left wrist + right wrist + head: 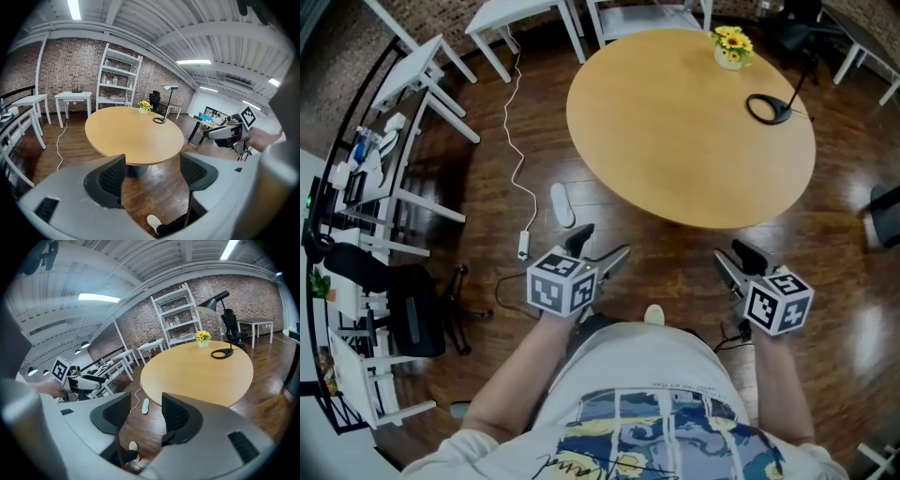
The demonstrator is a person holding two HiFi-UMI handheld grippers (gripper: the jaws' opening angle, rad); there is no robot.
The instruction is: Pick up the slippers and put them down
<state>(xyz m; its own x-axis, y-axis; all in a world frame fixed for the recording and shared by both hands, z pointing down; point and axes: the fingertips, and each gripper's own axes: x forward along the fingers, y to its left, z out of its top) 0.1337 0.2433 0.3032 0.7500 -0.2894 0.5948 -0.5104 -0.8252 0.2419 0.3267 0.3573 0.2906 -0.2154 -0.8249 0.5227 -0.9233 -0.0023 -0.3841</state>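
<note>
Evidently the task is at its very start. Both the left gripper and the right gripper are held at waist height with jaws wide apart and nothing between them. One white slipper lies untouched on the wooden floor, just beside the round table and near a white cable. No second loose slipper shows, so the reach down, the grasp, the lift and the set-down all remain, as I judge it.
</note>
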